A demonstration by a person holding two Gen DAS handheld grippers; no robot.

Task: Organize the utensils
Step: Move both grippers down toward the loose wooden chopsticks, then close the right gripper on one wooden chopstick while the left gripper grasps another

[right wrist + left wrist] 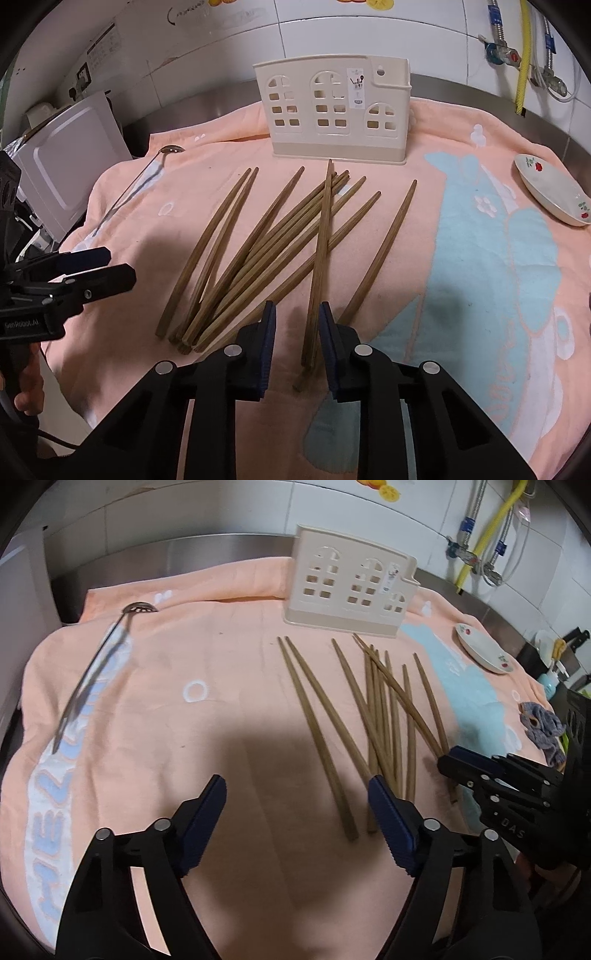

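Two chopsticks (318, 266) between right gripper (297, 345) fingers (266, 343).

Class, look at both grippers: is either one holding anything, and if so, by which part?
The left gripper is open and holds nothing. The right gripper is open around the thick end of a chopstick, not yet clamped.

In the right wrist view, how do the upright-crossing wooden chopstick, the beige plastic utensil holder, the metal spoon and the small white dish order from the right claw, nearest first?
1. The brown wooden chopstick, between the open right claw fingers, centre.
2. The small white flowered dish, far right.
3. The beige plastic house-shaped utensil holder, centre back, and the metal spoon, back left: too close to call.
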